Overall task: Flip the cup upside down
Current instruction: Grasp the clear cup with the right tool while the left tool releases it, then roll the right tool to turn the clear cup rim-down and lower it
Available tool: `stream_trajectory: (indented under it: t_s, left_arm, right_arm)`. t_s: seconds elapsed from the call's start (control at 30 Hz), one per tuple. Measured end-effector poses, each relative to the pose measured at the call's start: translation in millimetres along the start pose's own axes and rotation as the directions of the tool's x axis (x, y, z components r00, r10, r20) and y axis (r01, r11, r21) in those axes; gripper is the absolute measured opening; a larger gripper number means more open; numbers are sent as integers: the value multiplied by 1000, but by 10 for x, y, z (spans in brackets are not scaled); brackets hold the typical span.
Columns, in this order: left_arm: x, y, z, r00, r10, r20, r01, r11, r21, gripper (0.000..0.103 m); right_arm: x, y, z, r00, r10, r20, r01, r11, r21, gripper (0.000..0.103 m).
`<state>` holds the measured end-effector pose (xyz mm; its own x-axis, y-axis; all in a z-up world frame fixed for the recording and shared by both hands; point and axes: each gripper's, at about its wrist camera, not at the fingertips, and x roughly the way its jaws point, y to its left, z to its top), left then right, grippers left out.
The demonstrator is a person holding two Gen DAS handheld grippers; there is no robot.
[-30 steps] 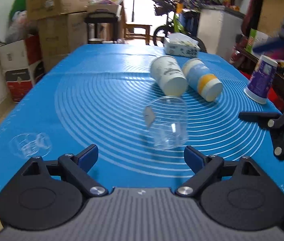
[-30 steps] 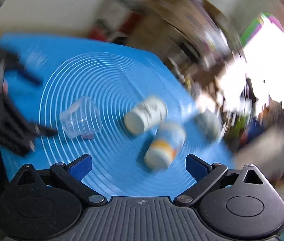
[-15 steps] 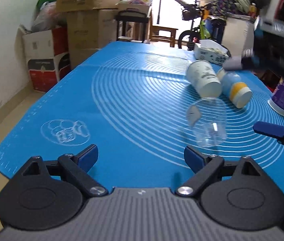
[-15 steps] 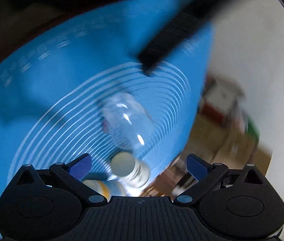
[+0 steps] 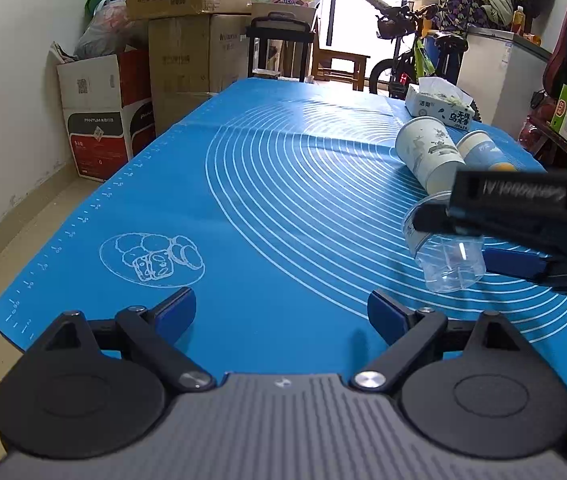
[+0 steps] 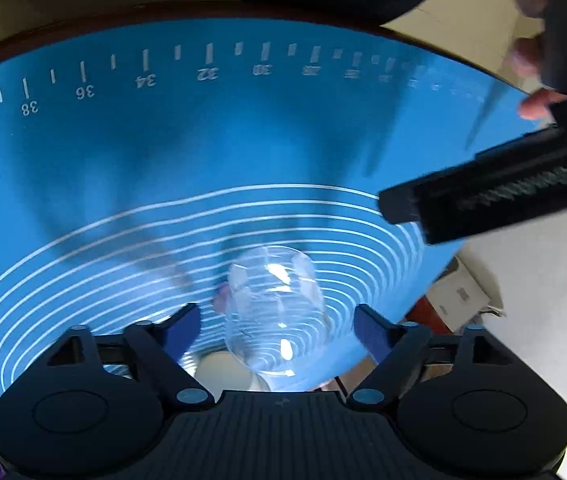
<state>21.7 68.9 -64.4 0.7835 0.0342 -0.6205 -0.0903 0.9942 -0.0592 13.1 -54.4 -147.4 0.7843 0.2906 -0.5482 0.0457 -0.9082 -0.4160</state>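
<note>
A clear plastic cup (image 5: pixel 445 254) lies on its side on the blue mat (image 5: pixel 267 184) at the right. My right gripper (image 5: pixel 449 236) reaches in from the right, turned over, with its open fingers on either side of the cup. In the right wrist view the cup (image 6: pixel 275 312) sits between the open blue pads (image 6: pixel 181 330), not touching either; the right gripper (image 6: pixel 277 332) is open. My left gripper (image 5: pixel 281 310) is open and empty over the mat's near edge, left of the cup.
Two paper cups (image 5: pixel 429 154) (image 5: pixel 483 150) lie on their sides behind the clear cup. A tissue box (image 5: pixel 439 106) stands at the far right. Cardboard boxes (image 5: pixel 187 40) stand beyond the table's left side. The left gripper's body (image 6: pixel 499 196) shows in the right wrist view.
My right gripper has swung over and down so its open fingers now straddle the clear cup. My left gripper has drawn back to the left, away from the cup.
</note>
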Motion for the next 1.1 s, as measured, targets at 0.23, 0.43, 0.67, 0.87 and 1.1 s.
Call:
stream_trajectory:
  t_s: [0.23,0.43,0.67,0.87,1.1]
  left_arm:
    - [14,-13,7,1000,-2,7,2,1000,3,92]
    - [7,-36,20,1000,-6,14,6,1000,4,92]
    - [-2,-102,55,1000,-20,21,19,999,25,92]
    - [8,-190,104,999,-39,29,37,998,44,92]
    - [36,-340,116,998,-51,28,49,996,75,92]
  right_arm:
    - [84,-112,-9,1000,23,-11,-21,990,137,55]
    - [75,-387,-184,999,31,-13,-22,901,433,55]
    - [-46,-553,-555,999,39,-22,-3,558,830,55]
    - [-63,-387,-1028,997,79,23,-21,-33,999,55]
    - [-125,161,-1346,998,52,28,10,-615,789,55]
